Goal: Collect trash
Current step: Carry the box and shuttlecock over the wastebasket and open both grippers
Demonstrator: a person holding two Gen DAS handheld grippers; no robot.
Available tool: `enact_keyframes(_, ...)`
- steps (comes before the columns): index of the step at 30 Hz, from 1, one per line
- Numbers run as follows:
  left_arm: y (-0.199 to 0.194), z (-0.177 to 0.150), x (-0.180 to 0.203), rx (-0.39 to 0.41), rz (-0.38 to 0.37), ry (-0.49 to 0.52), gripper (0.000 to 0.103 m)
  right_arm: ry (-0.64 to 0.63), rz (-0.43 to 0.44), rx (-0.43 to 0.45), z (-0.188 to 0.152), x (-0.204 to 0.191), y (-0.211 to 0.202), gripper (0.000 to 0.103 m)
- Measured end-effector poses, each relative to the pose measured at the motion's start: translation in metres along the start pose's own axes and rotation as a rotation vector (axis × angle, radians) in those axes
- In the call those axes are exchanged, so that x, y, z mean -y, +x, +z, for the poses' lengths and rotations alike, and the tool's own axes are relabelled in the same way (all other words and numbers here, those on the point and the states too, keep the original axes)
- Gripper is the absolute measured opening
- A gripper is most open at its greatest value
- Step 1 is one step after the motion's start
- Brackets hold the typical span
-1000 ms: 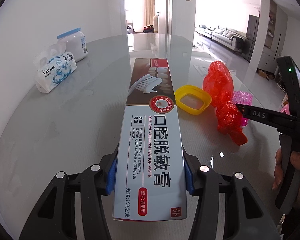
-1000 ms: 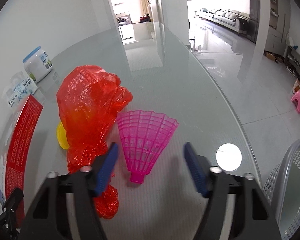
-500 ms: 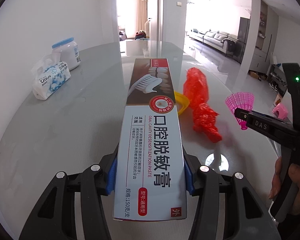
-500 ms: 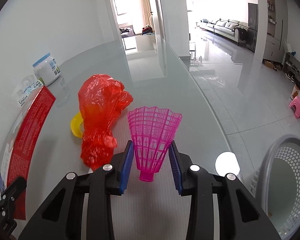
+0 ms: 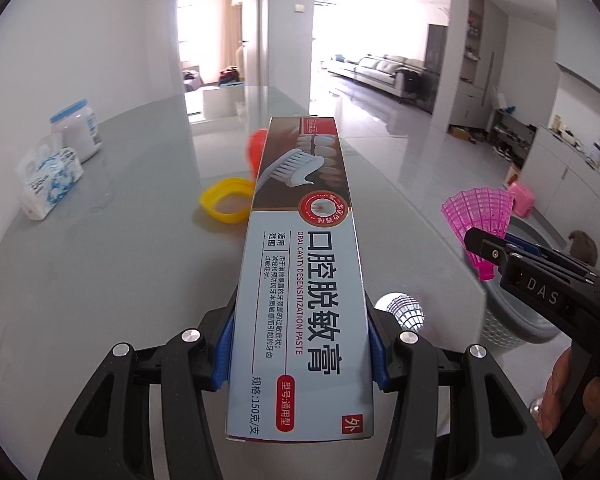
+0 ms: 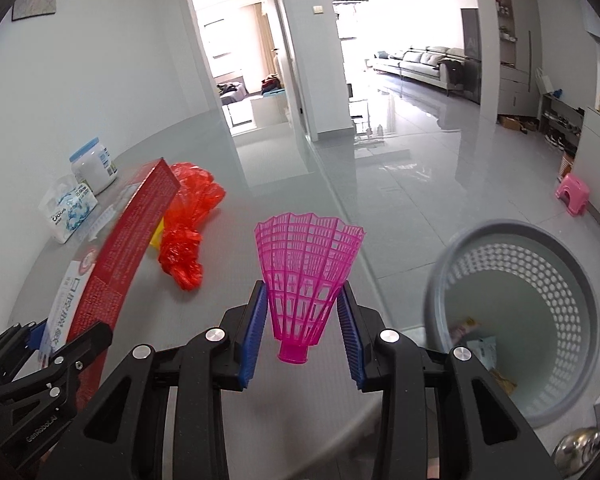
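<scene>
Gripping, left gripper [image 5: 300,354]: toothpaste box [image 5: 300,264], clamped lengthwise.
Right gripper [image 6: 303,334]: pads pinching pink shuttlecock [image 6: 308,276].
Basket [image 6: 516,320]: right, beside table [image 6: 220,320].

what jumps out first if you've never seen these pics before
The long toothpaste box fills the middle of the left wrist view, clamped between the left claw. In the right wrist view the bright pink shuttlecock sits pinched in the right claw above the table edge, with the grey perforated basket on the floor to its right. A crumpled red plastic bag lies on the grey table behind.
</scene>
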State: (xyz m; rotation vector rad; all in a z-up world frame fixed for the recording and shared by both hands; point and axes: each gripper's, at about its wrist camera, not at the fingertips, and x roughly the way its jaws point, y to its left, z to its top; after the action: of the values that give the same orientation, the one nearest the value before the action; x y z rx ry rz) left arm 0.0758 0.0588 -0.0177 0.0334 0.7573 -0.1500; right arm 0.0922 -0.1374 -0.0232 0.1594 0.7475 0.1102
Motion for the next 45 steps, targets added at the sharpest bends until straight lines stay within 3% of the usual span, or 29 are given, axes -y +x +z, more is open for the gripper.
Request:
enact_keyframes(14, 0.010, -0.002, 0.135, -0.057, -0.218, 0.187, 0.051, 0.203, -0.187, 0.033, -0.040, 0.148, -0.069, 0.035)
enact_keyframes(19, 0.025, -0.003, 0.181, -0.090, -0.288, 0.242, 0.051, 0.253, -0.210, 0.044, -0.046, 0.179, -0.075, 0.035)
enact_keyframes(23, 0.040, 0.000, 0.207, -0.103, -0.302, 0.281, 0.051, 0.275, -0.213, 0.036, -0.044, 0.197, -0.069, 0.035)
enact_keyframes(28, 0.059, 0.007, 0.225, -0.142, -0.339, 0.286, 0.051, 0.282, -0.209, 0.022, -0.041, 0.214, -0.060, 0.035)
enact_keyframes(40, 0.085, 0.006, 0.247, -0.182, -0.331, 0.306, 0.052, 0.316, -0.181, 0.005, -0.038, 0.232, -0.043, 0.040)
enact_keyframes(42, 0.089, 0.007, 0.244, -0.194, -0.333, 0.298, 0.055, 0.317, -0.188, 0.008, -0.037, 0.233, -0.044, 0.053)
enact_keyframes(45, 0.089, 0.009, 0.240, -0.183, -0.322, 0.292, 0.068, 0.330, -0.190, 0.023, -0.037, 0.236, -0.047, 0.061)
